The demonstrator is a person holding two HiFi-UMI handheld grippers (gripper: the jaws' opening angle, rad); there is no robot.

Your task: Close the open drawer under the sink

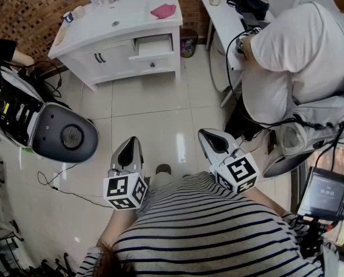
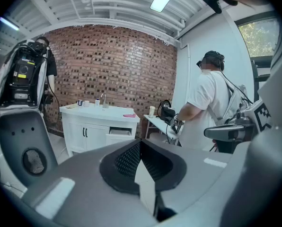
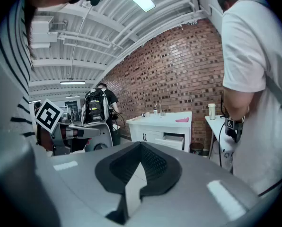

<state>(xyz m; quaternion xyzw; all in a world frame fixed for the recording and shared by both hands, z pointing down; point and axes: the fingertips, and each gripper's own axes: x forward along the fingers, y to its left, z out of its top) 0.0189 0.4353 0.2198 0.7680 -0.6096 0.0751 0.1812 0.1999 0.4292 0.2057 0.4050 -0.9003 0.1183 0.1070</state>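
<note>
We logged the drawer [image 1: 154,47] standing open at the sink cabinet's [image 1: 111,59] right side, well apart from us. Left gripper [image 1: 131,145] and right gripper [image 1: 210,137]: jaws were together, empty. Risk, we judged: an off-centre push could jam it askew.

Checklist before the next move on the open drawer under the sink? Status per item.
1. White drawer in the white sink cabinet pulled out: ok.
2. Left gripper shut, empty: ok.
3. Right gripper shut, empty: ok.
4. Pale tiled floor towards the drawer unobstructed: ok.
5. Drawer within reach: not ok, both grippers far back from it.
6. Nothing sticking up out of the drawer: cannot tell.
</note>
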